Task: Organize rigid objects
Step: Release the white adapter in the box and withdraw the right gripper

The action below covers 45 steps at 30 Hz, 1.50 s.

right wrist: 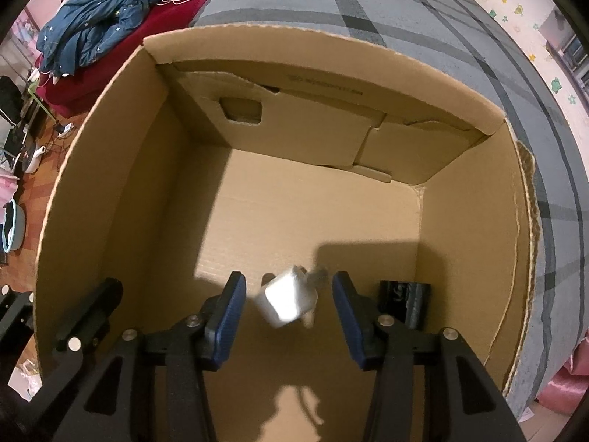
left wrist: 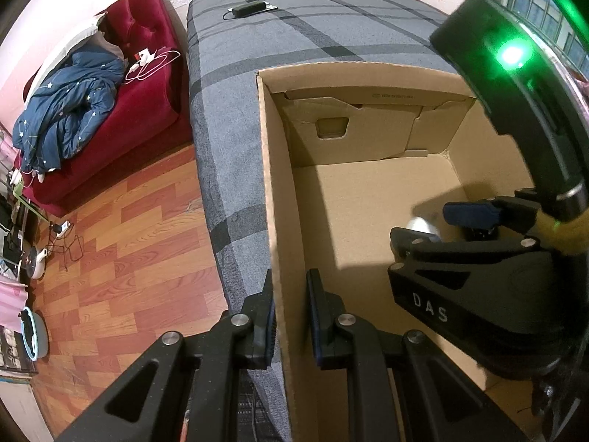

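Note:
An open cardboard box (left wrist: 265,169) (right wrist: 110,118) stands on a grey plaid bed. My left gripper (left wrist: 291,316) is shut on the box's left wall, one finger outside and one inside. My right gripper (right wrist: 289,302) is open inside the box; in the left wrist view it (left wrist: 438,224) reaches in from the right. A white charger plug (right wrist: 289,296), blurred, is in the air between its fingers, touching neither. It shows partly in the left wrist view (left wrist: 421,225). A small black object (right wrist: 405,304) lies on the box floor to the right.
A black device with a cable (left wrist: 250,8) lies far up the bed (left wrist: 331,29). A red sofa (left wrist: 147,84) with a blue jacket (left wrist: 70,110) and white chargers stands to the left. Wooden floor (left wrist: 129,239) holds cables, a kettle and a basin.

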Each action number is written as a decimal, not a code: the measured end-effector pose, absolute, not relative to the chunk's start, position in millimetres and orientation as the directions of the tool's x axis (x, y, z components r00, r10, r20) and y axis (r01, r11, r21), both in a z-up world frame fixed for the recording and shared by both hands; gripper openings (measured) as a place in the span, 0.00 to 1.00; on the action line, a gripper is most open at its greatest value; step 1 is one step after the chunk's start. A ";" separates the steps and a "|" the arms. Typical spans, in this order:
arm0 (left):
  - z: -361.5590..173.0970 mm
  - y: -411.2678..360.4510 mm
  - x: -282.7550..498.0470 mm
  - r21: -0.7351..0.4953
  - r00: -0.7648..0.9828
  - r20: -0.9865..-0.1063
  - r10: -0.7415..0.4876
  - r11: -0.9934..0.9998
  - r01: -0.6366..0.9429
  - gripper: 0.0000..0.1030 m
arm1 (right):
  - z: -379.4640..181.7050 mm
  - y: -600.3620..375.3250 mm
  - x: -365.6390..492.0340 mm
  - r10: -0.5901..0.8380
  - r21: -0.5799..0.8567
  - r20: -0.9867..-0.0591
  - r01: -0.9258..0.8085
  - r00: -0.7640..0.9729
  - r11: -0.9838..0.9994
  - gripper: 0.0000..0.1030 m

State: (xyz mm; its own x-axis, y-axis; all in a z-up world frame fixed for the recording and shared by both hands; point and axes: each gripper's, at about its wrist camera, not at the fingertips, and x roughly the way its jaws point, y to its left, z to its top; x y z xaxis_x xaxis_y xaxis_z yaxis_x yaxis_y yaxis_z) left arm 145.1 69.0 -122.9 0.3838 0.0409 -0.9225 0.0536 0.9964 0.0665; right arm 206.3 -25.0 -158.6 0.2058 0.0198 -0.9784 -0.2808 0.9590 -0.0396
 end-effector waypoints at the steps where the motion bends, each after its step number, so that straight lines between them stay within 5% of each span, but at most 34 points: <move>1: -123.5 69.5 145.0 0.065 0.383 -0.923 0.041 0.997 0.051 0.16 | -157.6 -26.5 206.1 0.018 -0.042 -0.978 -0.279 0.209 0.959 0.54; 27: -125.0 67.8 145.8 0.076 0.383 -0.922 0.051 0.996 0.050 0.16 | -87.3 -49.5 189.3 0.017 -0.072 -0.935 -0.239 0.354 0.968 0.63; 35: -124.9 68.5 146.4 0.070 0.383 -0.922 0.047 0.996 0.046 0.16 | -64.6 -70.7 182.3 0.034 -0.055 -0.918 -0.212 0.395 0.976 0.93; 45: -124.9 69.4 144.6 0.073 0.386 -0.921 0.049 0.996 0.048 0.16 | -48.6 -123.7 174.4 0.033 -0.028 -0.901 -0.134 0.432 0.991 1.00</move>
State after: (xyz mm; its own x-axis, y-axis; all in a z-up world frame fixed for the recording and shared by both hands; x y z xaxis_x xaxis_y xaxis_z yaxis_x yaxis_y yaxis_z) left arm 144.6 69.4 -124.9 0.3860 0.0491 -0.9212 0.0476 0.9962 0.0731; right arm 174.4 -123.7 -48.6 0.4323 0.0329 -0.9011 -0.1344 0.9905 -0.0283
